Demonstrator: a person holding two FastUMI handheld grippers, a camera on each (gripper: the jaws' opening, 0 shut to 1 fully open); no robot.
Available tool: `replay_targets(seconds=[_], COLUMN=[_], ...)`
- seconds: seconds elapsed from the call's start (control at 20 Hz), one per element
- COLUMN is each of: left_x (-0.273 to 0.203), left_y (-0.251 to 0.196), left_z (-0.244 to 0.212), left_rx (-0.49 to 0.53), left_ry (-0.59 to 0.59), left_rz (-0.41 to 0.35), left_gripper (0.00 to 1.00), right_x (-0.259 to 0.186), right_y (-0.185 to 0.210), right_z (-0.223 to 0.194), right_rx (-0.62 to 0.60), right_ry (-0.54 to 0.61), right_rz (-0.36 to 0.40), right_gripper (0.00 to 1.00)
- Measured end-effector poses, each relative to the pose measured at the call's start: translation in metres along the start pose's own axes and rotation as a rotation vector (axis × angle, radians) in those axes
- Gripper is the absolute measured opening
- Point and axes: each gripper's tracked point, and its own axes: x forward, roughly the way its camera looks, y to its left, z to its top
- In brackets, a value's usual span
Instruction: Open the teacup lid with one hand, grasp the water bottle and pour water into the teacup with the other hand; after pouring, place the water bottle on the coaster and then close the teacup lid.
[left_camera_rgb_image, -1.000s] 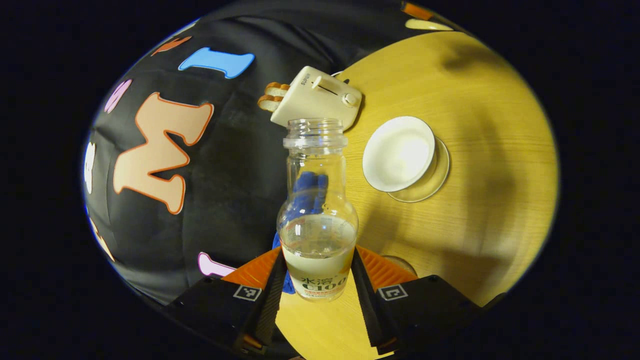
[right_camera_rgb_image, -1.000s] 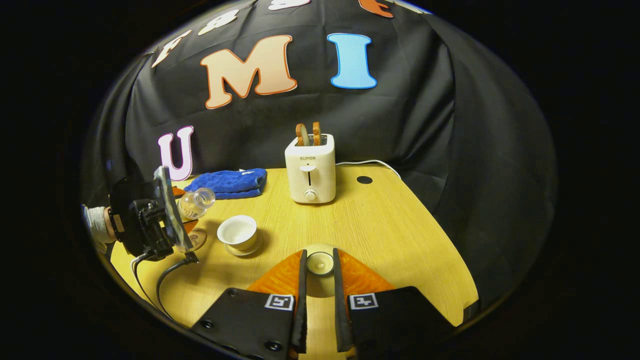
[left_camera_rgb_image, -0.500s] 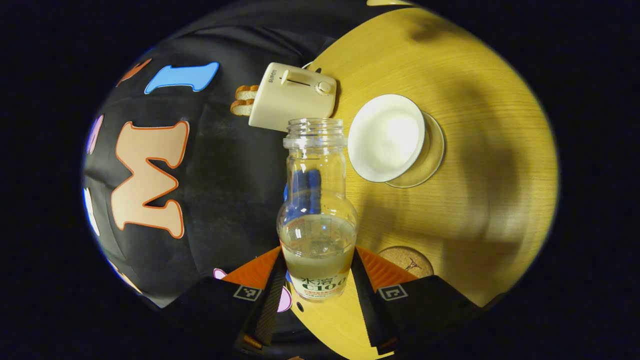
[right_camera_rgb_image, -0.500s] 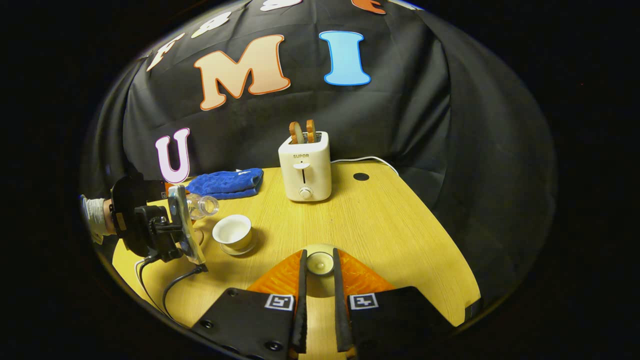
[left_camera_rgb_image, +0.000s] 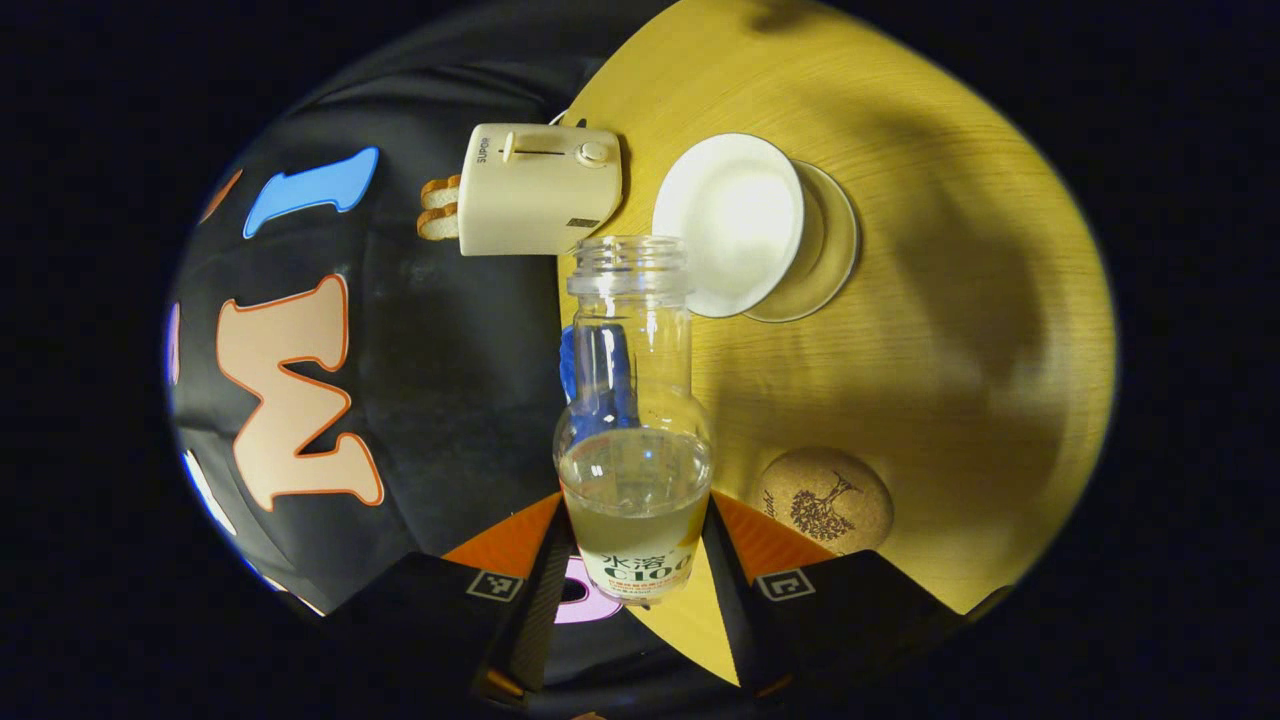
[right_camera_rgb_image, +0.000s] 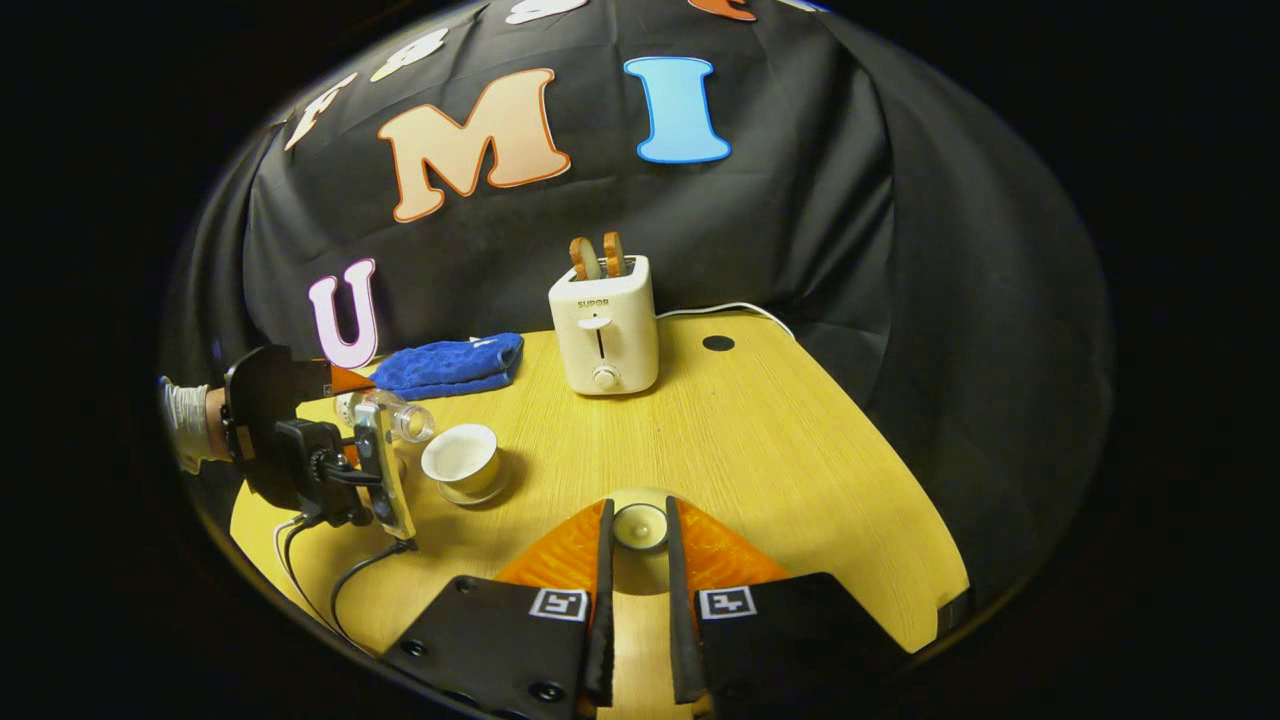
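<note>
While tilted, water bottle (left_camera_rgb_image: 634, 440) sits between left tongs (left_camera_rgb_image: 636, 560).

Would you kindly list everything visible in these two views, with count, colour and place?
water bottle: one, clear, tilted, in left gripper
teacup: one, white, open, on a glass saucer
teacup lid: one, white, in right gripper
coaster: one, cork, on table
toaster: one, cream, two bread slices inside, table's back
towel: one, blue, folded, beside the wall
table: one, yellow wood
left gripper: shut on bottle
right gripper: shut on lid
</note>
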Motion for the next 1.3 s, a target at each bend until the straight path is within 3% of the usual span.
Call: replay_targets(seconds=[0.85,1.3], left_x=[-0.007,-0.01], left_y=[0.018,0.039], left_z=[-0.005,-0.005], left_rx=[0.241,0.342], left_ry=[0.12,0.151], left_rz=[-0.005,0.018], left_gripper=[0.69,0.69], right_x=[0.002,0.003], right_y=[0.002,0.002], right_z=[-0.001,-0.009], right_rx=[0.056,0.029], right_ry=[-0.006,0.0], right_rz=[0.028,0.031], right_gripper=[0.26,0.26])
